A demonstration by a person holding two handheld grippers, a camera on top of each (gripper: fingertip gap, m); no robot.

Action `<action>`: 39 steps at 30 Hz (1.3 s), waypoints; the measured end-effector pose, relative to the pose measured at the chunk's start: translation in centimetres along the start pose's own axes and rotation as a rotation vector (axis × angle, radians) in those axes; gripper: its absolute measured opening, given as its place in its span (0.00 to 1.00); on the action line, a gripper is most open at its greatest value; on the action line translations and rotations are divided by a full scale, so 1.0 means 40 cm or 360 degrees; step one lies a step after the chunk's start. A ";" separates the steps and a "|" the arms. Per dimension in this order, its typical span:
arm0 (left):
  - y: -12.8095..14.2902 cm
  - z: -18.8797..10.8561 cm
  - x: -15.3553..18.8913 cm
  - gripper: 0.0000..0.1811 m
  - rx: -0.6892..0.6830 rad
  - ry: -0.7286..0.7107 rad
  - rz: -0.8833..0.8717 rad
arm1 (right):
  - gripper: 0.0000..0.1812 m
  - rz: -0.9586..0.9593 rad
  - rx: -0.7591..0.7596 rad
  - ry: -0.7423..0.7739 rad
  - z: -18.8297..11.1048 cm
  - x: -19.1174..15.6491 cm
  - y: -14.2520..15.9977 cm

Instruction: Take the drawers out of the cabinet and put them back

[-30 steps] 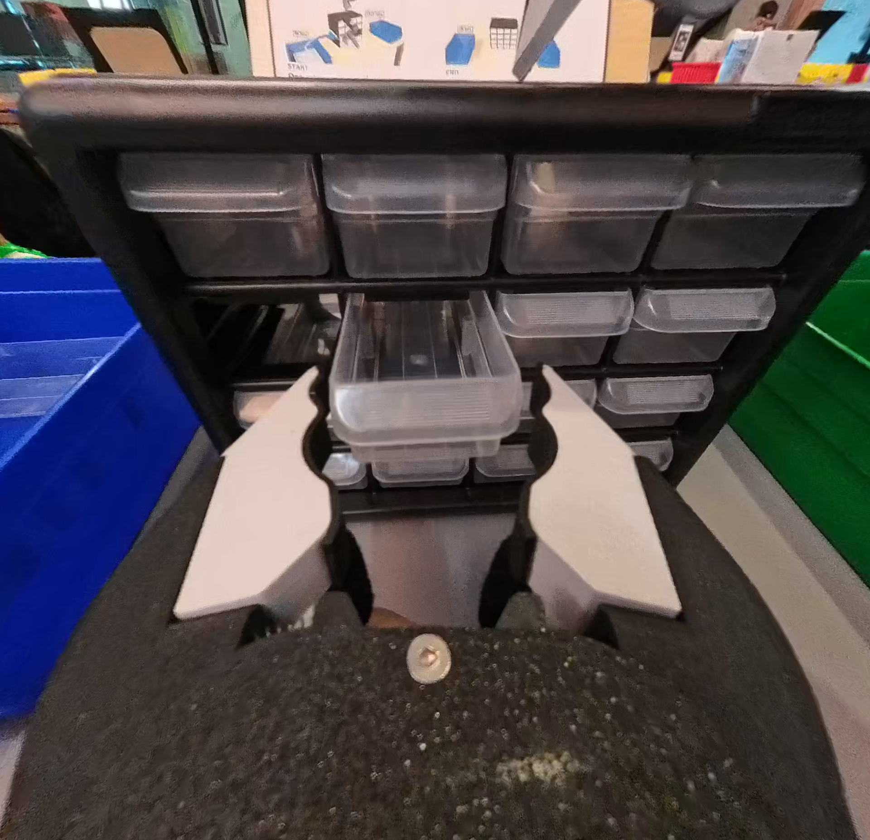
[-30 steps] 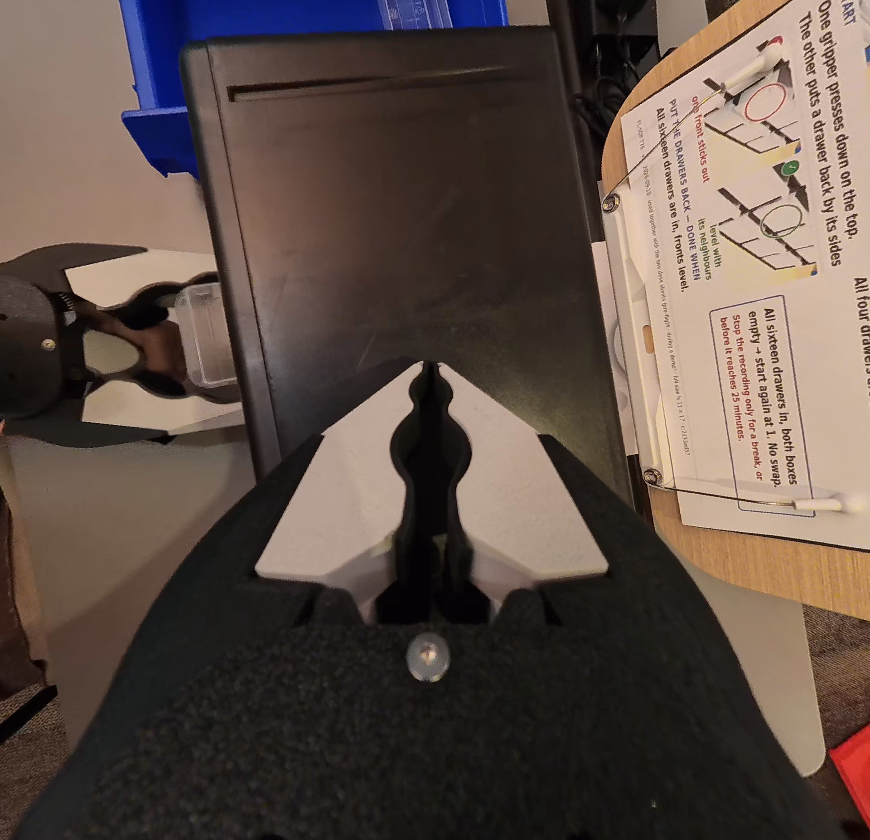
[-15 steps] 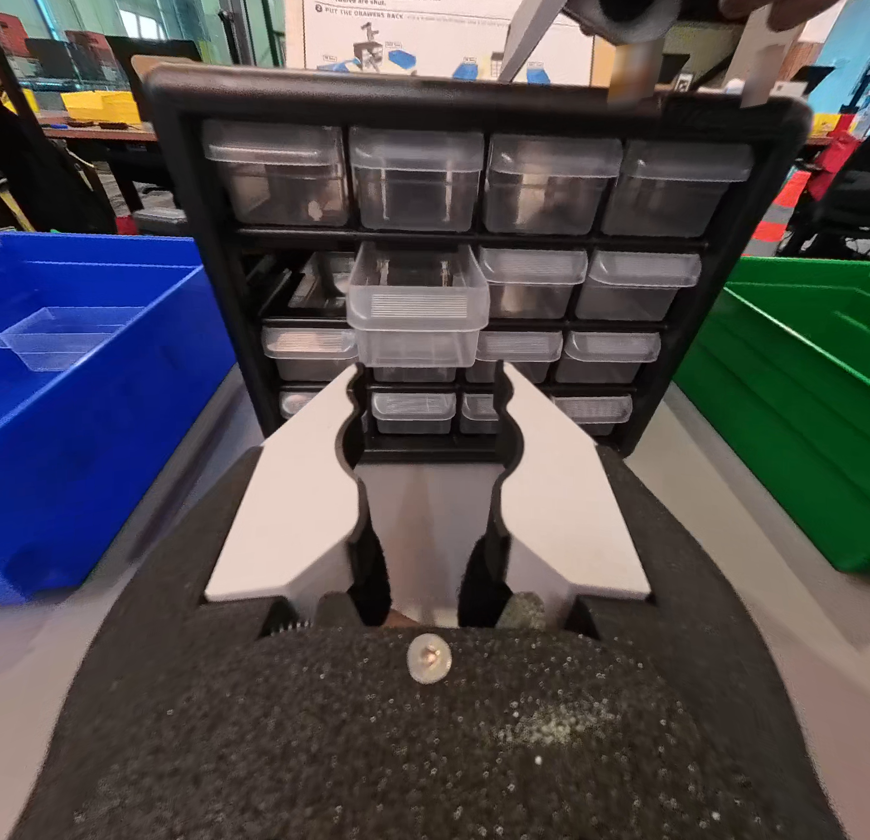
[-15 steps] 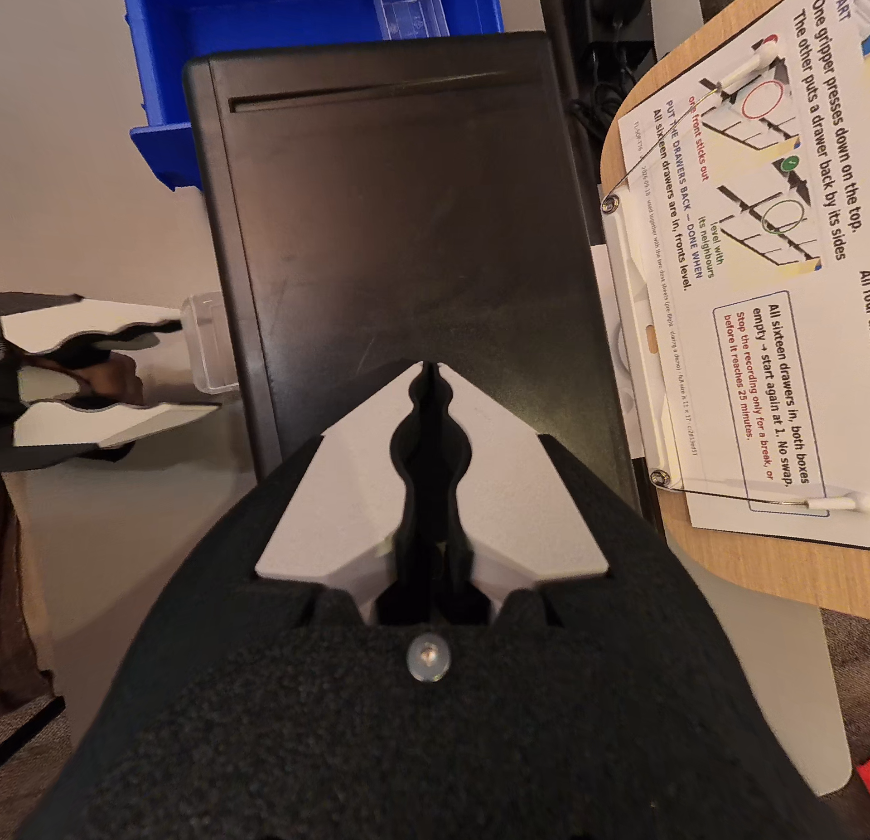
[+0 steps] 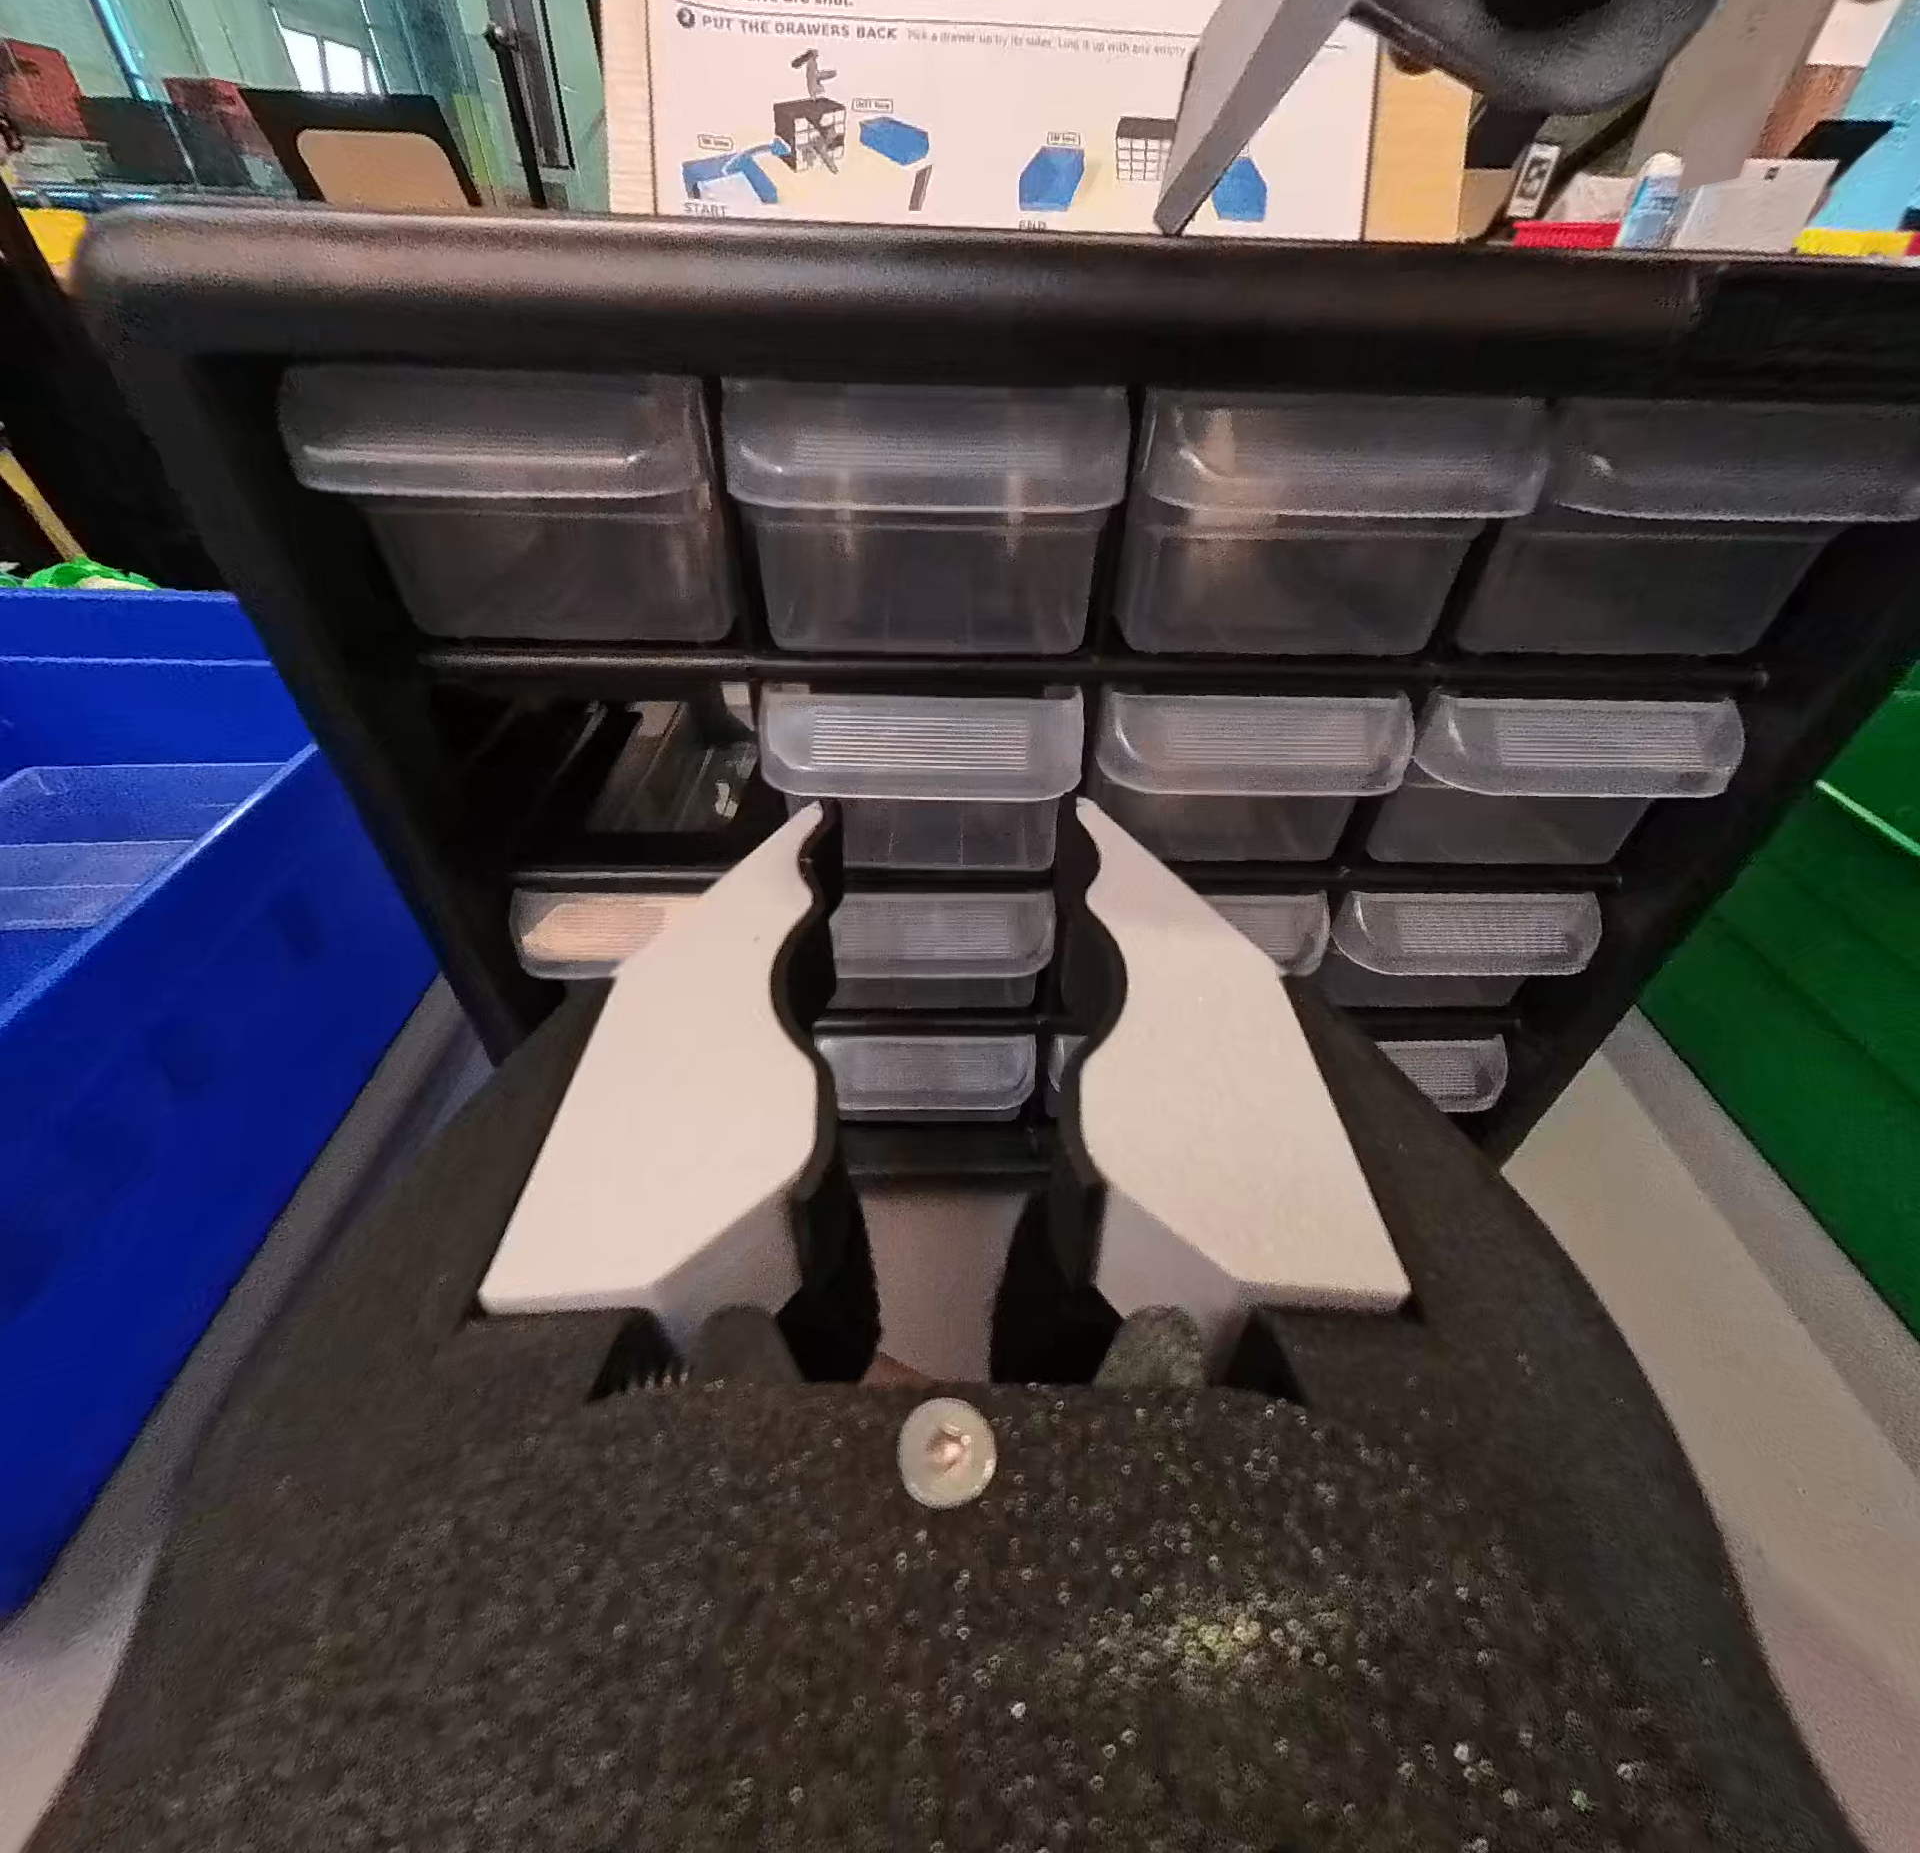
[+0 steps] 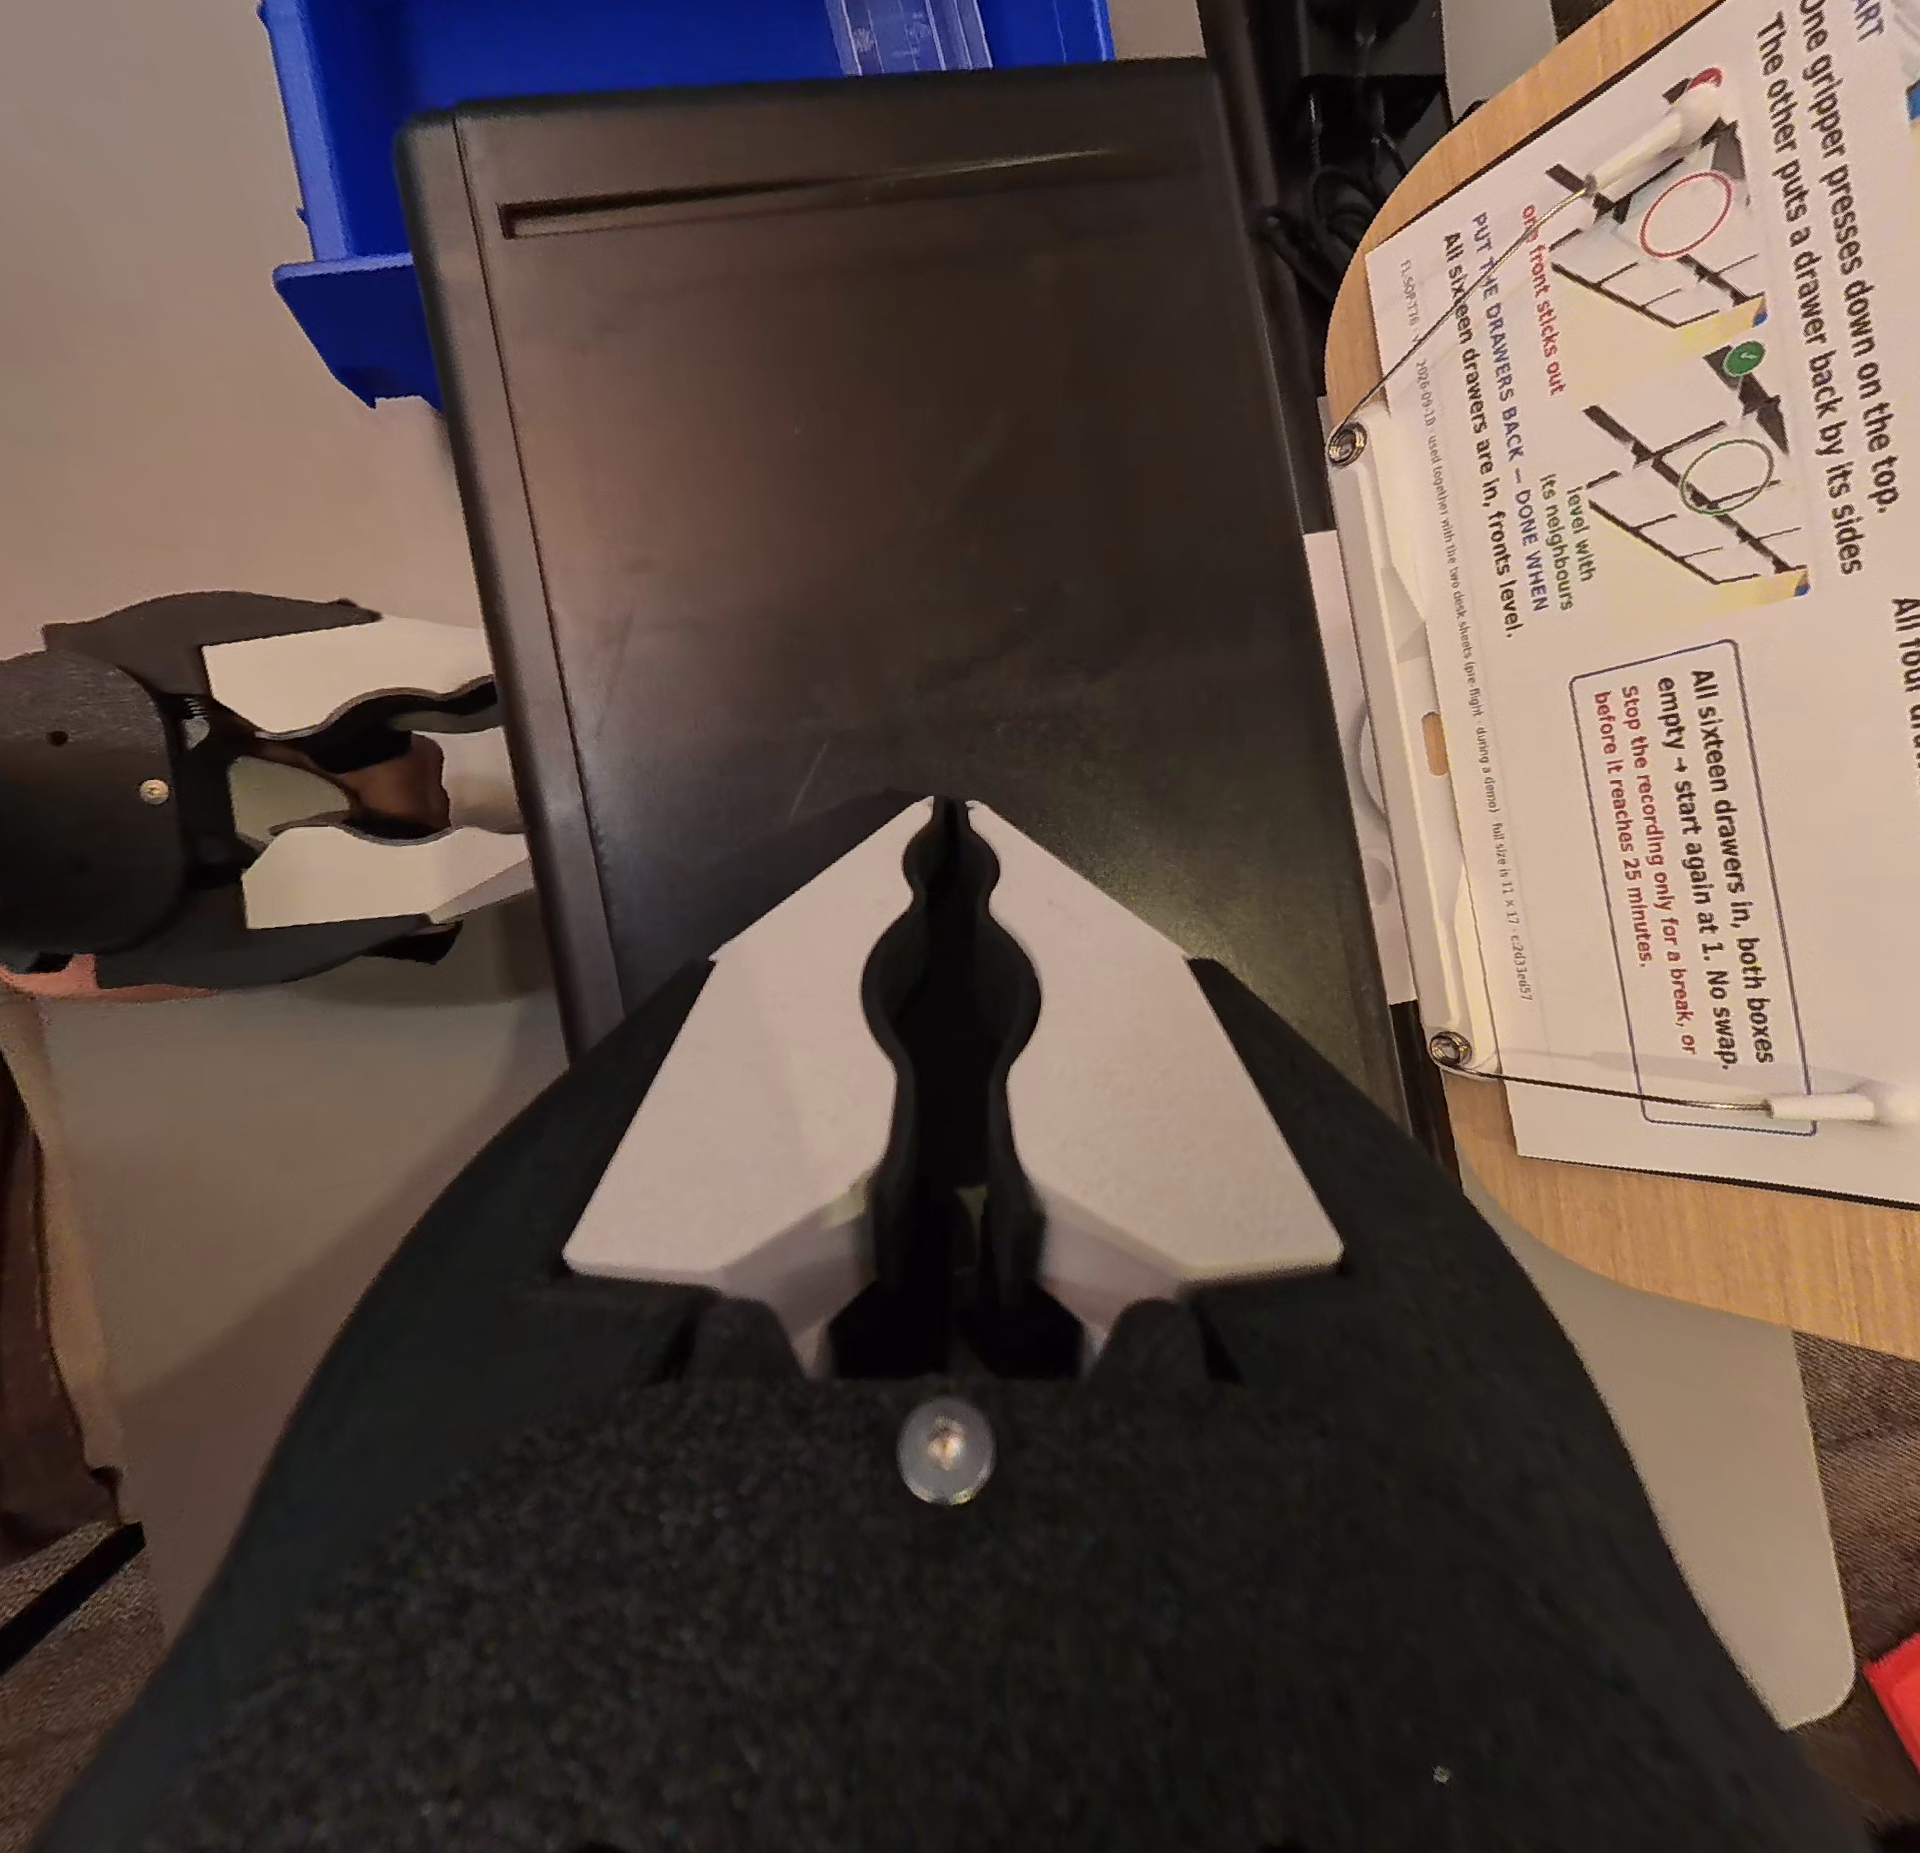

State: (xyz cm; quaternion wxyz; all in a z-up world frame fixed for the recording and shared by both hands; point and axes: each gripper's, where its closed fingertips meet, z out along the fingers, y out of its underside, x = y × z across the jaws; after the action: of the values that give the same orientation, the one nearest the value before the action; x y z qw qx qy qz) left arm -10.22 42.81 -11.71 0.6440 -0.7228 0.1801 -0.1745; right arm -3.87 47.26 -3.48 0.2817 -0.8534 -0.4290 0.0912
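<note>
The black cabinet [image 5: 935,297] fills the left wrist view with rows of clear drawers. The second drawer of the second row [image 5: 920,764] sits in its slot, about level with its neighbours. The slot to its left [image 5: 623,764] is empty. My left gripper [image 5: 951,816] is open and empty, with its fingertips right at that drawer's front, one on each side. My right gripper [image 6: 945,806] is shut, with its tips on the cabinet top [image 6: 883,453]. One of its fingers also shows in the left wrist view [image 5: 1268,89].
A blue bin [image 5: 156,972] stands left of the cabinet and holds a clear drawer [image 5: 94,868]. A green bin [image 5: 1818,972] stands to the right. An instruction sheet [image 6: 1662,660] lies on a wooden board behind the cabinet. My left gripper also shows in the right wrist view [image 6: 457,775].
The second-row drawer stuck far out and is now in its slot. My left gripper drew back, then came forward to the cabinet front, still open. The right gripper has stayed on the cabinet top.
</note>
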 end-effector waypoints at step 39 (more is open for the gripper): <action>0.175 0.255 -0.773 0.30 -0.1954 0.0778 0.2026 | 0.00 0.0056 -0.0050 -0.0159 0.011 0.007 -0.013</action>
State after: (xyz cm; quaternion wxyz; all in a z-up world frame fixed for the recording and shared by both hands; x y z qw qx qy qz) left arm -32.54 65.92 -20.43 0.0655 -0.6454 0.7365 0.1916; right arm -4.21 47.90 -3.52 0.2448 -0.8595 -0.4288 0.1320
